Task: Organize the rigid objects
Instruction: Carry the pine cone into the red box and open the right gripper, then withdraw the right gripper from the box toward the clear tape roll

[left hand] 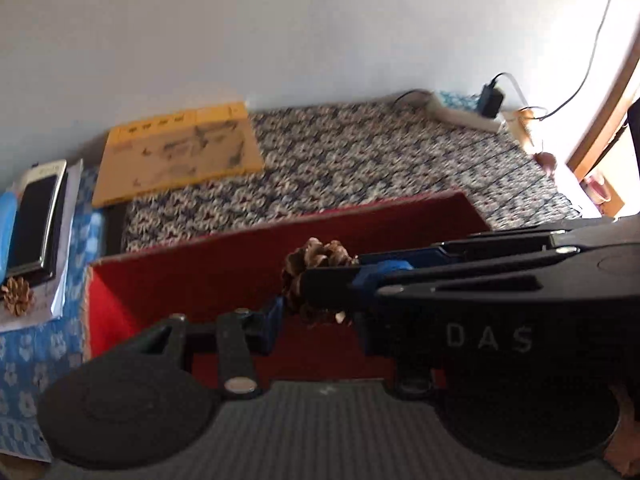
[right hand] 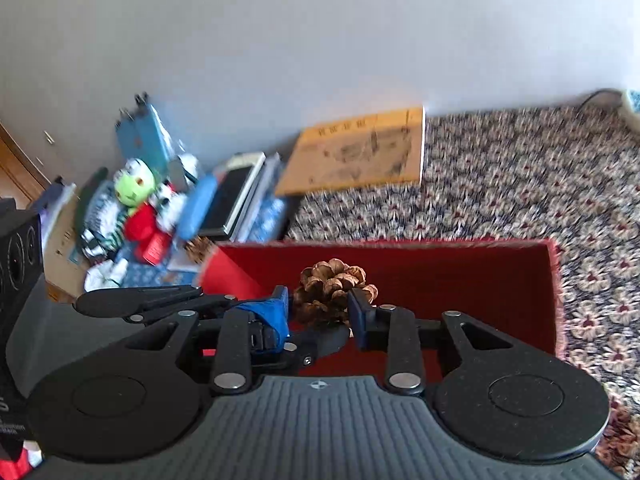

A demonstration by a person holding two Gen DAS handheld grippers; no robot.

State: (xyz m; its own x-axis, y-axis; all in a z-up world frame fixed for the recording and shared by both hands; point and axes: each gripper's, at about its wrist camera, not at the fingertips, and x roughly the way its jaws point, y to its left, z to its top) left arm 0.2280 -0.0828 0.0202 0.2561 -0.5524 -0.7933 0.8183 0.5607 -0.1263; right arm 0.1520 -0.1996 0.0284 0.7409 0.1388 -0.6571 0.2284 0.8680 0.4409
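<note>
Left wrist view: the left gripper (left hand: 316,312) sits over the red box (left hand: 200,276), the right gripper crossing it; whether its fingers grip I cannot tell.

Right wrist view: the right gripper (right hand: 320,312) is clamped on the pine cone (right hand: 332,280) above the box

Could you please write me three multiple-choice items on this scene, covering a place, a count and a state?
1. Where does the book lie? A in a drawer; B on the cloth; C on a chair.
2. How many cones does the left wrist view show? A one; B two; C four.
3. The right hand-held gripper is: A open, empty; B shut on a cone; C shut on a spoon.
B, it lies on the cloth; B, that cone plus a loose cone by the phone; B, its fingers press the cone.
</note>
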